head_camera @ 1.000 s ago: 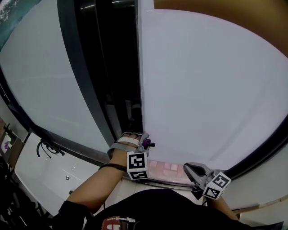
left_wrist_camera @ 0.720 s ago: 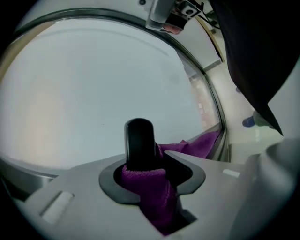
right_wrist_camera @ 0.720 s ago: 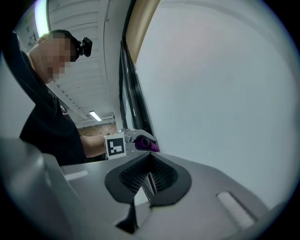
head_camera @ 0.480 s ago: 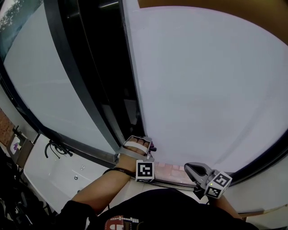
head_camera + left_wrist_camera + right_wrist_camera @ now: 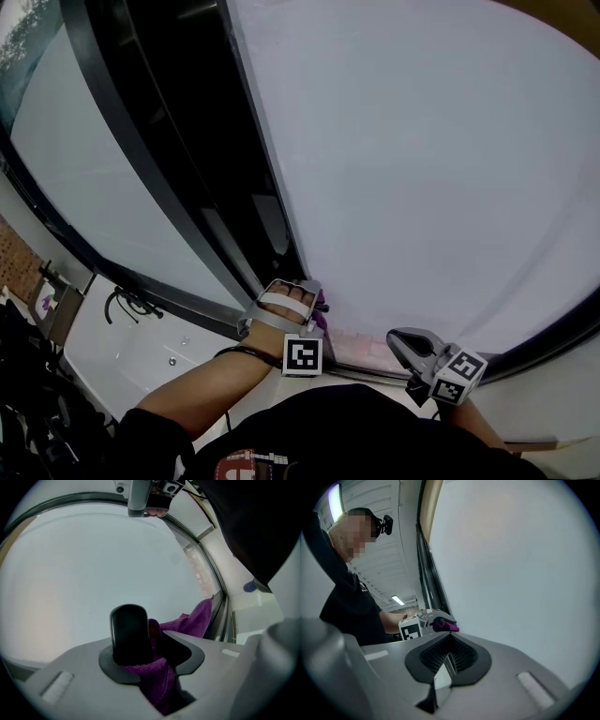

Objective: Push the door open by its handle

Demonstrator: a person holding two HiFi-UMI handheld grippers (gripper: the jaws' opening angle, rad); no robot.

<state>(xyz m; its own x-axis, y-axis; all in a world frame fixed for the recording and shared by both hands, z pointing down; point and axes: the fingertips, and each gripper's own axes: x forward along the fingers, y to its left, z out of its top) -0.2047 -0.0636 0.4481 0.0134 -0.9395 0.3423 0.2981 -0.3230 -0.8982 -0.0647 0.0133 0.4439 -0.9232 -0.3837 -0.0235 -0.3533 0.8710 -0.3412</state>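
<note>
A wide pale door panel (image 5: 422, 187) fills the head view, and its left edge borders a dark gap (image 5: 202, 141). No handle shows in any view. My left gripper (image 5: 317, 305) is at the panel's lower left edge, against the surface, shut on a purple cloth (image 5: 187, 620). Its jaws have just been closing with the cloth between them; the cloth bunches beside the black pad (image 5: 129, 630). My right gripper (image 5: 398, 339) hovers to the right, close to the panel, shut with nothing between its ribbed pads (image 5: 457, 656). From the right gripper view, the left gripper (image 5: 440, 620) shows the cloth at its tip.
A black frame post (image 5: 141, 169) and another pale panel (image 5: 66, 159) stand left of the gap. A white basin (image 5: 141, 356) with a black tap (image 5: 127, 305) sits at lower left. Pink floor tiles (image 5: 361, 352) show under the door.
The door's edge now leans further left in the head view and the panel fills more of it. My left gripper has rolled at the door's edge. My right gripper sank slightly.
</note>
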